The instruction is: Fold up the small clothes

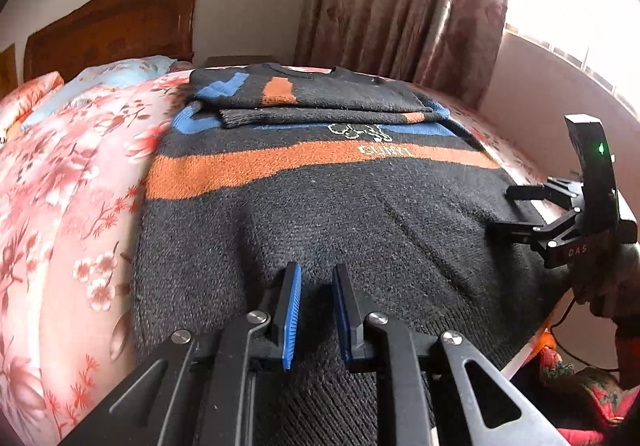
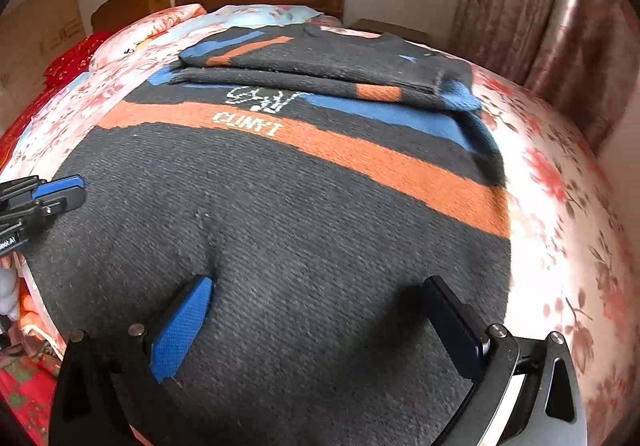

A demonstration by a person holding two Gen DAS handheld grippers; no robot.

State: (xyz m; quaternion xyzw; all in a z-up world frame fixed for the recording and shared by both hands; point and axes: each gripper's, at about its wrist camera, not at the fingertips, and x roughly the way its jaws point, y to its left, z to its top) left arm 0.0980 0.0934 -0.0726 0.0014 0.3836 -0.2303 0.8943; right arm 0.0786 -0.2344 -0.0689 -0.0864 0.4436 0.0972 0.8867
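The left gripper (image 1: pixel 316 310) is sitting at the bottom middle of the left view, its blue pads (image 1: pixel 291 320) nearly together with only a thin gap, and they are holding nothing. The right gripper (image 2: pixel 316 320) is sitting at the bottom of the right view, its jaws spread wide and empty over the dark sweater (image 2: pixel 304 230). The sweater is lying flat across the flowery bedspread (image 1: pixel 76 206), filling the middle of both views, sleeves folded over its top.
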